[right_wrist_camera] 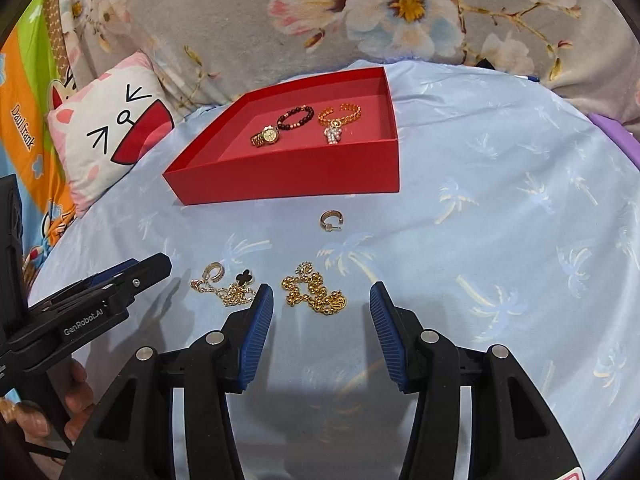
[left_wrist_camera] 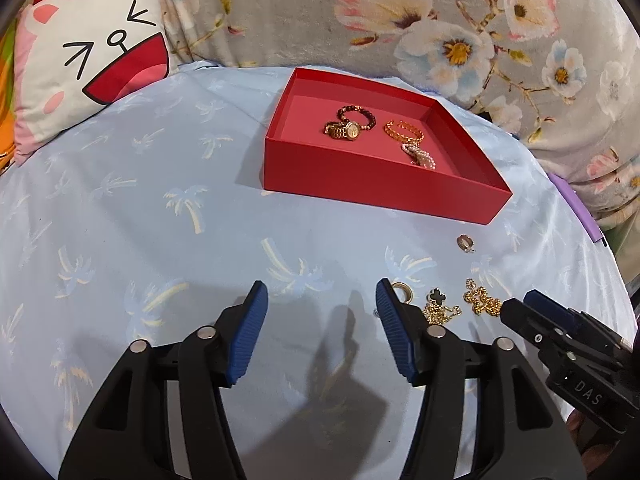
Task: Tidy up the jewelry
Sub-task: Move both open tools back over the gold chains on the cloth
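A red tray (left_wrist_camera: 372,178) (right_wrist_camera: 288,176) on the blue cloth holds a gold watch (right_wrist_camera: 265,136), a dark bead bracelet (right_wrist_camera: 296,117), a gold chain bracelet (right_wrist_camera: 340,115) and a pearl piece (right_wrist_camera: 333,134). Loose on the cloth lie a hoop earring (right_wrist_camera: 330,220), a gold bead chain (right_wrist_camera: 316,294), a thin chain with a black clover (right_wrist_camera: 232,290) and a second hoop earring (right_wrist_camera: 213,271). My right gripper (right_wrist_camera: 321,296) is open, with the gold bead chain between its fingertips. My left gripper (left_wrist_camera: 321,294) is open and empty, just left of the clover chain (left_wrist_camera: 440,306).
A cat-face pillow (left_wrist_camera: 88,64) lies at the back left. A floral blanket (left_wrist_camera: 400,12) rises behind the tray. A purple object (left_wrist_camera: 576,208) sits at the right edge of the cloth. Bare cloth spreads to the right in the right wrist view.
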The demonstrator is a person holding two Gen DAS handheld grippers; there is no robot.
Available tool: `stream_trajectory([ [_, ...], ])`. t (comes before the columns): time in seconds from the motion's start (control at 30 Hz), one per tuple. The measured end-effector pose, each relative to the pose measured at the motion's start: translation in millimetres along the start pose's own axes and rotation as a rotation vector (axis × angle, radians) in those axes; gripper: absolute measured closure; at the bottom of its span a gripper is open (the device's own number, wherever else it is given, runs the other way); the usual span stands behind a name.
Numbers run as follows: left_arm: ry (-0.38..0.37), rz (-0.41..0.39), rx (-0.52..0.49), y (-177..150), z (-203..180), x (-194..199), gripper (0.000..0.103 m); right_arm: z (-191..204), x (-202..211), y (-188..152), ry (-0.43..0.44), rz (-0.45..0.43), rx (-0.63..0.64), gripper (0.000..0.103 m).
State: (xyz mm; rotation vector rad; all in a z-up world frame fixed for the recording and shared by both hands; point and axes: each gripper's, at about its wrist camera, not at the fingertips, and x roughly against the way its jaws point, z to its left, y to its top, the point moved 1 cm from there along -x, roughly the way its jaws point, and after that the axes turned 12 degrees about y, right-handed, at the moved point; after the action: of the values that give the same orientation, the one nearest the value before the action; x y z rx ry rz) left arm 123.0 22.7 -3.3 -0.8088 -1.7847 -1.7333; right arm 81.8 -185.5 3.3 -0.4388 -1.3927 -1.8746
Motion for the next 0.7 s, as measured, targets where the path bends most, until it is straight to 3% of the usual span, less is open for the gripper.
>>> stream_trajectory([
  [0.43,-0.029,0.03,-0.015,-4,-4,-3,0.048,12,-27,7,-0.024,0.085,0.045,0.058],
  [0.6,-0.033,0.039,-0.011,-4,-4,-4,0.048,14,-30,7,-0.069,0.095,0.067,0.083],
  [0.7,-0.034,0.04,-0.009,-5,-3,-4,0.048,15,-30,7,-0.089,0.1,0.084,0.092],
])
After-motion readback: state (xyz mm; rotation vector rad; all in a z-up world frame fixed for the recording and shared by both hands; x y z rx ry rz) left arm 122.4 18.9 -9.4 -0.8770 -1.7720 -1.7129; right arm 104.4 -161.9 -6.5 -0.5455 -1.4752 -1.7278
